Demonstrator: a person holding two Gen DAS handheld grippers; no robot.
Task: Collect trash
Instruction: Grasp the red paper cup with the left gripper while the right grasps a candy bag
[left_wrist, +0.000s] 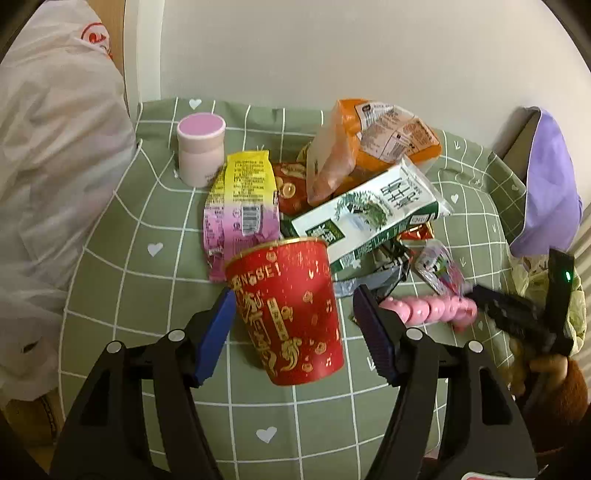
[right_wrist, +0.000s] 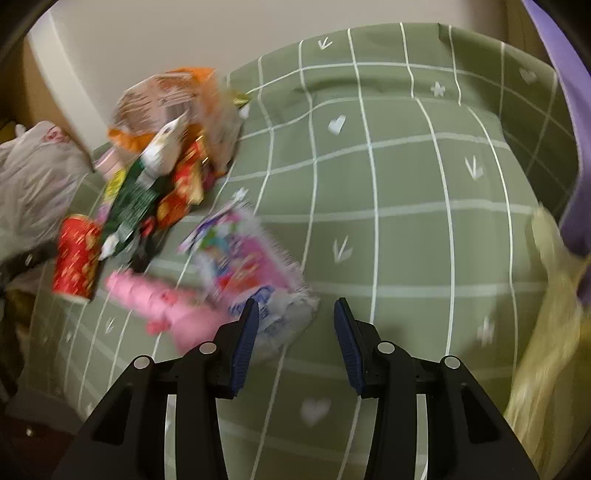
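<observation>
While red cup lettered "NGBEI" stands between left gripper pads, untouched, jaws spread; right gripper released, pink wrapper just left.

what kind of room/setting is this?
Probably a home dining or snack table against a wall: green grid tablecloth with hearts, food litter such as a red paper cup and milk carton, white plastic bag alongside.

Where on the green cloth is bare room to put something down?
Free: the cloth right of the trash pile, up to the purple bag; also left of the red cup, toward the white bag. Crowded: mid-table, around the carton.
</observation>
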